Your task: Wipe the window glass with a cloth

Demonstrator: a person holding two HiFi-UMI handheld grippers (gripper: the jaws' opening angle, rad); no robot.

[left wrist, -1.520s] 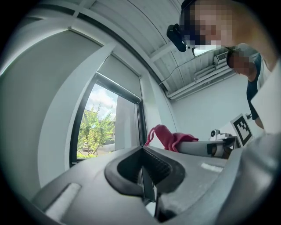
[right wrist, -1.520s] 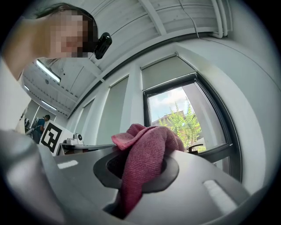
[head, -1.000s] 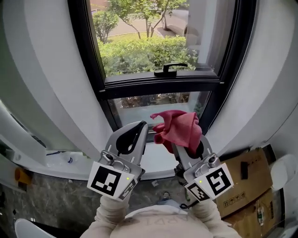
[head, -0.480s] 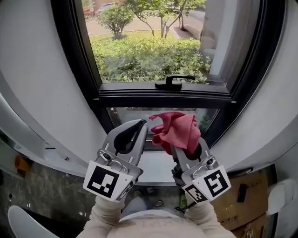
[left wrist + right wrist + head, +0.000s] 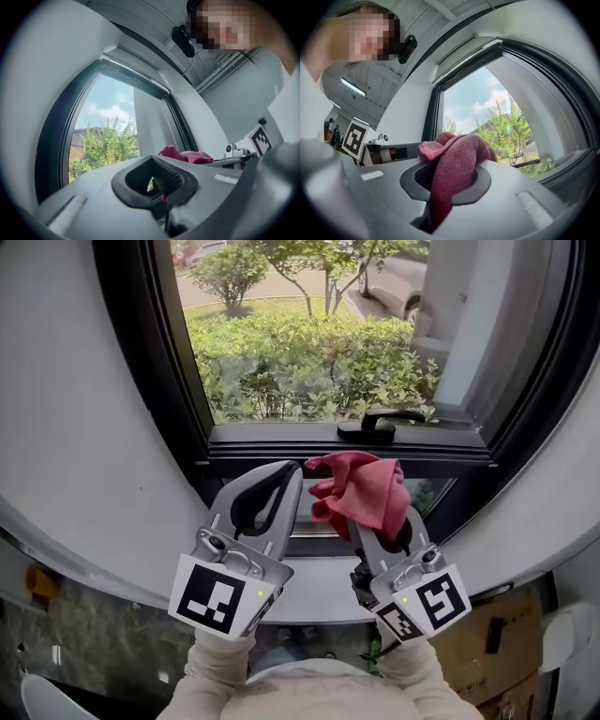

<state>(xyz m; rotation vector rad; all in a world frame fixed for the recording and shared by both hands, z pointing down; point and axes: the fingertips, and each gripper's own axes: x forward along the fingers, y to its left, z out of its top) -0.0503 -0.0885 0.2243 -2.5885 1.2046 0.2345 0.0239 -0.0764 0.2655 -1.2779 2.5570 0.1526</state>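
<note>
My right gripper (image 5: 380, 521) clenched on red cloth (image 5: 361, 491), raised before window glass (image 5: 309, 343), near handle (image 5: 380, 425). My left gripper (image 5: 281, 479) closed on nothing, just beside.

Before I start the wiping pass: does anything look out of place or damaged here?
Nothing stands out. The red cloth is bunched in the shut right gripper, the left gripper is shut and empty, and the window glass and handle look intact.
</note>
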